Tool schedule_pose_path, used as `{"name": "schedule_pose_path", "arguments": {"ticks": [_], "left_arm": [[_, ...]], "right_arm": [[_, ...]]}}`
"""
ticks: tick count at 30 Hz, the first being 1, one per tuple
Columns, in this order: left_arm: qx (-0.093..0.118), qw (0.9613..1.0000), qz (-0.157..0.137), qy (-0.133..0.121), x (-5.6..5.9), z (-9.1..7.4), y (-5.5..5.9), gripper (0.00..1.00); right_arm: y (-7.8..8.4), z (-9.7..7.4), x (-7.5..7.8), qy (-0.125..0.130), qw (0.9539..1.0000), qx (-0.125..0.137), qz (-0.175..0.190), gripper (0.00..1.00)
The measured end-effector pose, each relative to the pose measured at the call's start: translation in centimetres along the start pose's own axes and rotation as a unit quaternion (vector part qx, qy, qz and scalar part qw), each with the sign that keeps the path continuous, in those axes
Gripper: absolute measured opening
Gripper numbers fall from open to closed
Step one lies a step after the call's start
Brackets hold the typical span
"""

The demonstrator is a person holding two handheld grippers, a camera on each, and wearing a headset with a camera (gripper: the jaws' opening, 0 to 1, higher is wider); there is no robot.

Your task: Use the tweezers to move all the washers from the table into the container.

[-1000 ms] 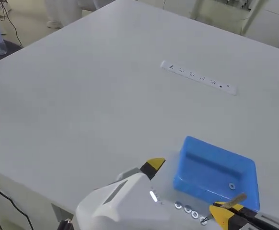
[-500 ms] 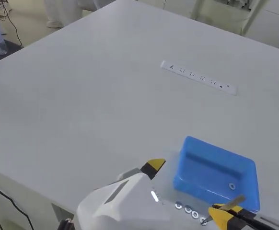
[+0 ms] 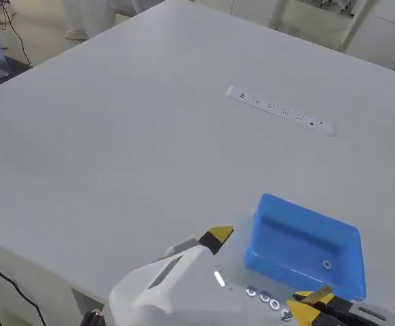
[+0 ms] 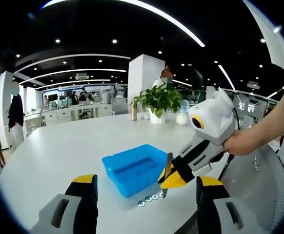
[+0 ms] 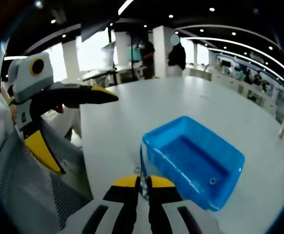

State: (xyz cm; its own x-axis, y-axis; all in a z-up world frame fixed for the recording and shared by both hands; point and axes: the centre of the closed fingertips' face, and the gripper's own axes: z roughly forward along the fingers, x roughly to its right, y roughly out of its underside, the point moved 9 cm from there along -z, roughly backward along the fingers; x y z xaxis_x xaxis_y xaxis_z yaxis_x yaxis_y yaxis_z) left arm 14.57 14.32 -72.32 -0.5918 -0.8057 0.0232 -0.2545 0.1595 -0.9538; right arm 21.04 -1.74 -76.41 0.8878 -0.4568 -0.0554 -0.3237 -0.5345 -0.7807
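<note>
One washer [image 3: 327, 265] lies in the blue container [image 3: 276, 261]; right claw [image 5: 143, 183] clamps the tweezers [image 4: 167, 169], left claw [image 4: 147, 180] gapes apart.

Right gripper [image 3: 311, 299], clamped on tweezers [image 3: 322, 293]: moved slightly toward the near edge of the worktop [image 3: 150, 156] since a second ago. It now sits lower against the container [image 3: 306, 241], closer over the washers [image 3: 264, 297].

an open-plan office: long white tables [image 4: 59, 151], ceiling spotlights [image 4: 113, 41], a potted plant [image 4: 157, 100].
</note>
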Motion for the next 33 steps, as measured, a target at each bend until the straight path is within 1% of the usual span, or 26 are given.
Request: {"name": "schedule_pose_path", "arguments": {"ticks": [6, 13, 15, 17, 20, 24, 30, 33], "left_arm": [[0.001, 1.0, -0.001, 0.0, -0.01, -0.02, -0.03, 0.84], [-0.002, 1.0, 0.0, 0.0, -0.01, -0.02, 0.01, 0.84], [-0.003, 1.0, 0.001, 0.0, -0.01, -0.02, 0.02, 0.83], [-0.005, 1.0, 0.001, 0.001, 0.01, -0.01, 0.03, 0.83], [-0.006, 1.0, 0.003, 0.001, 0.01, -0.02, 0.03, 0.83], [-0.008, 1.0, 0.003, 0.001, 0.0, -0.02, 0.04, 0.83], [-0.011, 0.9999, 0.004, 0.002, 0.02, -0.03, 0.06, 0.82], [-0.012, 0.9999, 0.005, 0.002, 0.03, -0.04, 0.07, 0.82]], "right_arm": [[0.25, -0.05, 0.07, 0.003, 1.0, 0.006, 0.006, 0.03], [0.58, -0.4, 0.35, 0.011, 0.9994, 0.014, 0.031, 0.03], [0.58, -0.53, 0.43, 0.016, 0.9994, 0.014, 0.028, 0.03], [0.46, -0.63, 0.48, 0.015, 0.9992, 0.018, 0.032, 0.03], [0.51, -0.62, 0.6, 0.016, 0.9993, 0.015, 0.03, 0.03], [0.59, -0.57, 0.65, 0.014, 0.9991, 0.017, 0.037, 0.03], [0.74, -0.51, 0.66, 0.015, 0.9991, 0.014, 0.036, 0.03], [0.75, -0.46, 0.54, 0.013, 0.9991, 0.017, 0.038, 0.04]]}}
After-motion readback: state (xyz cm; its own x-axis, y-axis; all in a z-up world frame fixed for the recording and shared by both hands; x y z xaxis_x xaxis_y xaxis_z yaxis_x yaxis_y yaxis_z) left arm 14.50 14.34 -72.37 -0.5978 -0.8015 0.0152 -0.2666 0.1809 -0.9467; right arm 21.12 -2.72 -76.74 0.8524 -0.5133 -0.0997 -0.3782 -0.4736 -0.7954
